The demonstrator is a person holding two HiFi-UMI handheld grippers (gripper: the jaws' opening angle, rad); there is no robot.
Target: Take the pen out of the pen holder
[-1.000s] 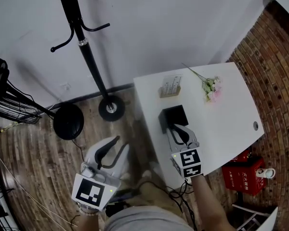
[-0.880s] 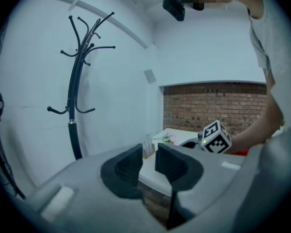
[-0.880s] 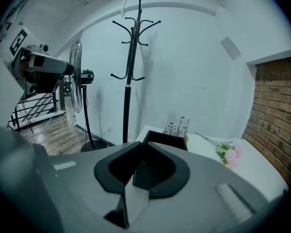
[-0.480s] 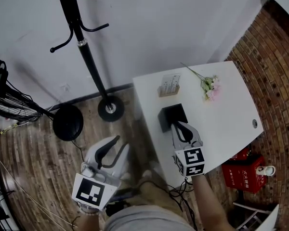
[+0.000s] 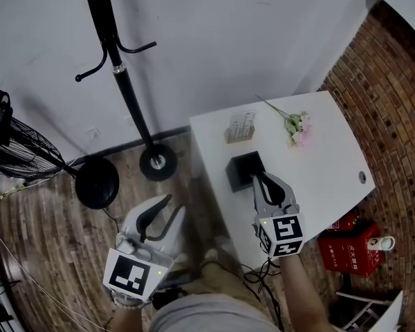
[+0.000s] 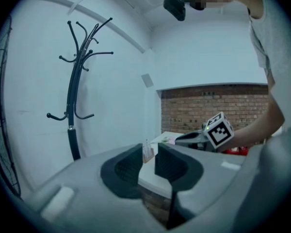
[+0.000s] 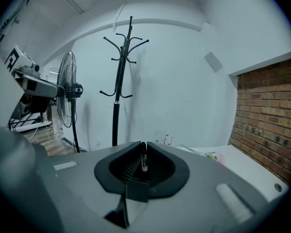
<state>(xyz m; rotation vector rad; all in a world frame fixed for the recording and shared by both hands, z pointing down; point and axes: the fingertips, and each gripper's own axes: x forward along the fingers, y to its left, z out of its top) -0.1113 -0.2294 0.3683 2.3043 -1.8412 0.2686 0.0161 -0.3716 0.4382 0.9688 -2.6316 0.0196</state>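
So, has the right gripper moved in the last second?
Yes. The right gripper, its jaws having just closed on the pen, has drifted rightward and seemingly upward off the black pen holder.

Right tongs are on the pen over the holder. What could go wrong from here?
The right tongs, jaws just closed, pinch the thin pen only near their tips; it may slip or swivel. The pen holder sits close below on the white table; a slanted lift could drag or tip it.

A: Colour of the pen holder (image 5: pixel 244 171)?
B: Black, on a white table (image 5: pixel 325 171). The pen (image 7: pixel 143 162) is dark with a pale band.
A: Right side?
B: Red-brown brick wall (image 5: pixel 394 95); pink flowers (image 5: pixel 299 133) at the far table edge.
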